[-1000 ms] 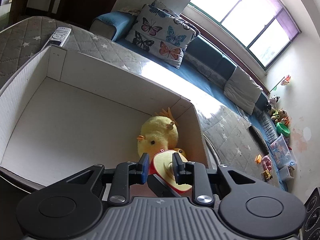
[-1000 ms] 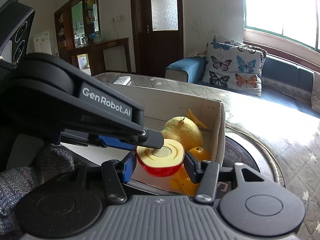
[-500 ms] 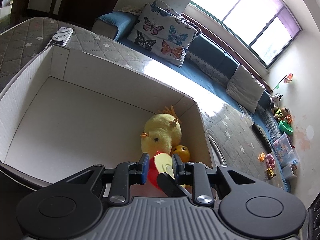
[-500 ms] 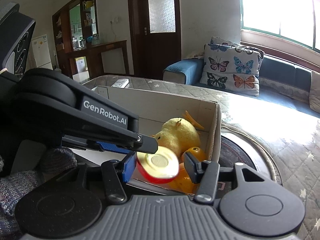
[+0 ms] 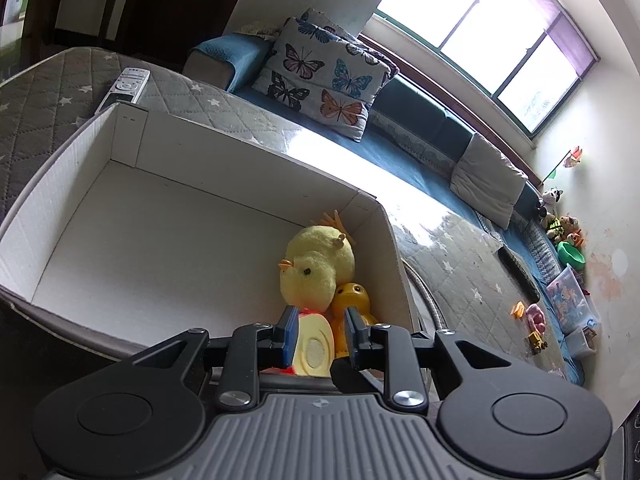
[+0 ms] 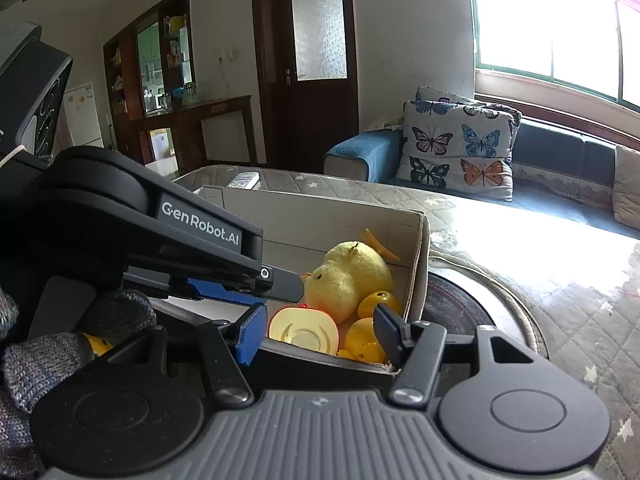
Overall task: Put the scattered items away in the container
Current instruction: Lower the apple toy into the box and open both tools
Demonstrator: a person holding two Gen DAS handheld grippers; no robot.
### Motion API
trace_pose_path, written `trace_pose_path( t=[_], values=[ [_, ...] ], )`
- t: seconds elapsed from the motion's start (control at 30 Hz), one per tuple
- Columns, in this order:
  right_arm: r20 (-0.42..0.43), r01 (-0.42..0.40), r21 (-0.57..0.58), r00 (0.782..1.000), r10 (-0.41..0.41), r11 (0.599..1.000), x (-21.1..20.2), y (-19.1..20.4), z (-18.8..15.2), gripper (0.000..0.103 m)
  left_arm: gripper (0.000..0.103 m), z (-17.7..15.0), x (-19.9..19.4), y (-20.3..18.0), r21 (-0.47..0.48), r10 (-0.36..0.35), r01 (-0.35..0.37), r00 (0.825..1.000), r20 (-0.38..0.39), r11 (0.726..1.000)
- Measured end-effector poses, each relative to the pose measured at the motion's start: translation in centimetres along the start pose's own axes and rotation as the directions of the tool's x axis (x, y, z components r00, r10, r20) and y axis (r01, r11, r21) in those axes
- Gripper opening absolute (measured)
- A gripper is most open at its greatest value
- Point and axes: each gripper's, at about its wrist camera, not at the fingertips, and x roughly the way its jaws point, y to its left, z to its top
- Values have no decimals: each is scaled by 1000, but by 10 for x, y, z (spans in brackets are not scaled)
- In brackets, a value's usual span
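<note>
The left tool (image 5: 319, 330) grips a toy apple half (image 5: 312, 346) above the cardboard box (image 5: 192, 160). The right tool (image 6: 318, 330), jaws just widened, stands open and clear of it.

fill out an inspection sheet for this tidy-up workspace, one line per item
surface: grey quilted star-print cover
job's things: cardboard box holds plush chick and rubber duck in one corner; toy apple half by them
clutter: remote beyond the box; small toys far right
grippers: left gripper has the apple half between its fingers, grip unclear; right gripper open, jaws have just been opening, pressing nothing
cables: one thin pale string
surroundings: butterfly cushion, blue sofa, window, door
</note>
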Motion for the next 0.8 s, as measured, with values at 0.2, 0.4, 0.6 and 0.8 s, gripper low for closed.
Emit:
trace_pose_path(
  t=[0.2,0.4,0.6,0.8],
  values=[
    [24,-3,-6,1000,3,1000,-15,4,-4,77,28,-8,-12,-2,14,3,-3,1000,18,1000],
    [46,5,-9,999,-5,1000,-28,9,-11,96,28,-18,-27,-5,41,12,-13,999,43,999],
    [72,14,-29,997,-12,999,-41,18,-20,103,29,-29,-39,-7,64,15,-19,998,61,998],
    [85,18,-20,996,-17,1000,-50,22,-27,103,29,-39,-51,-6,79,25,-32,996,85,996]
  ],
)
